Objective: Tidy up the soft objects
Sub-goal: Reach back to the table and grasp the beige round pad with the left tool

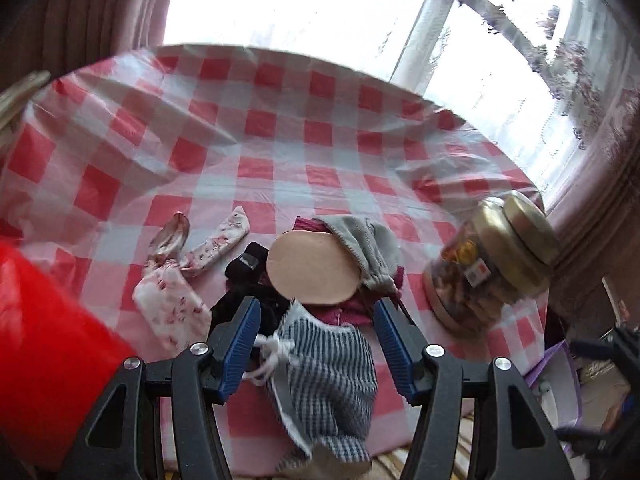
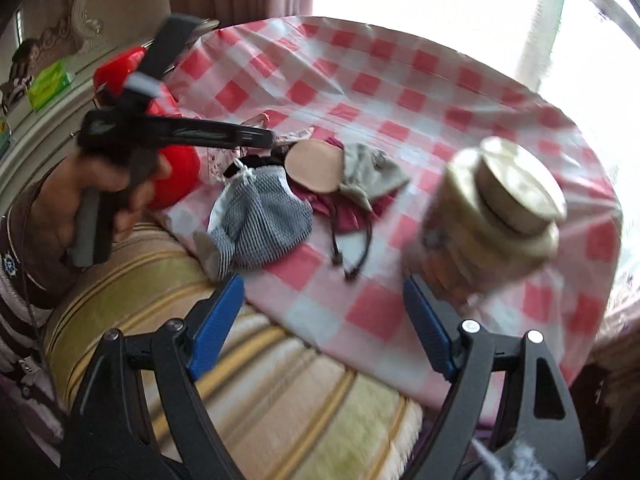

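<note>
The soft pile (image 1: pixel 320 300) lies near the front edge of the table, on the red-and-white checked tablecloth (image 1: pixel 256 120), and I take the gold-lidded jar (image 1: pixel 496 264) as my landmark: the pile sits to the left of the jar, near it but apart. From my left camera I see a blue-and-white checked drawstring pouch (image 1: pixel 328 376) at the pile's front, a grey pouch (image 1: pixel 368 248) on the side nearest the jar, magenta cloth (image 1: pixel 352 308) under both, and something black (image 1: pixel 244 276) on the side away from the jar. A floral pink cloth (image 1: pixel 176 300) lies farther left from the jar, just beside the black piece. My left gripper (image 1: pixel 316 344) stands with its jaws apart over the checked pouch, the blue pads (image 1: pixel 240 352) clear of the fabric, nothing gripped. My right gripper (image 2: pixel 324 328) hangs at the table's front edge, left of and below the jar (which blurs badly in this view), its jaws wide and empty, one pad close to the jar's base. The right camera also shows a hand (image 2: pixel 96 200) holding the left gripper's handle, far left of the jar, with a red object (image 2: pixel 176 176) behind it.
</note>
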A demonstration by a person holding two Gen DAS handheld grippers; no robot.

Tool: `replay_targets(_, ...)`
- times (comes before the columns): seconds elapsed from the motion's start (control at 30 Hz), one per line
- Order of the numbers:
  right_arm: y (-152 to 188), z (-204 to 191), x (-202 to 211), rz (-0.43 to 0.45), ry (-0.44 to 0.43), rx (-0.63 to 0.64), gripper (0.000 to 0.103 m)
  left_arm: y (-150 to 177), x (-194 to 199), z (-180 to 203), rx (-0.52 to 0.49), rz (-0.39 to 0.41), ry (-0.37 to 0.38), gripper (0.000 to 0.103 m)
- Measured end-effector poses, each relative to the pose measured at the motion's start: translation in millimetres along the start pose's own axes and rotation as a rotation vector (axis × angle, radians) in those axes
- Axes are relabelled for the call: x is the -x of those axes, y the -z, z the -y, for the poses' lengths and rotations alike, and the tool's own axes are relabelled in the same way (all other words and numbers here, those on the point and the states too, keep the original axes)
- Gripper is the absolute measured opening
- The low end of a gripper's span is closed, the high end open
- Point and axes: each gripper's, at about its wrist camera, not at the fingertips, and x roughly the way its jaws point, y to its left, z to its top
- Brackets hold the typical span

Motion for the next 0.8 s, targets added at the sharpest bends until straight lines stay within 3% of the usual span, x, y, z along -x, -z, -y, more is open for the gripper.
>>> replay_targets(0.23, -30.1, 1.6, -48.4, -0.02, 0.01, -0.026, 0.084, -35.1, -68.9, -25.1, 0.137, -0.115, -0.018, 0.06)
replay_targets(0.5, -52.9, 12.0, -104.1, -0.043, 0.062, -0.069, 0.084, -46.0, -121.2, -37.4, 0.155, -0.166, 0.022, 0.059)
replay_targets(0.63, -60.7, 16.6, -130.2, -0.059, 0.093, -0.07, 0.084, -43.5, -125.0, -41.4, 0.138, -0.161, 0.044, 0.032)
replay_targets(0.8, -65.0, 24.5, -153.7, -0.067, 0.1, -0.099, 0.084, -39.1, -117.6, -38.1, 0.094, -0.163, 0.095, 0.026)
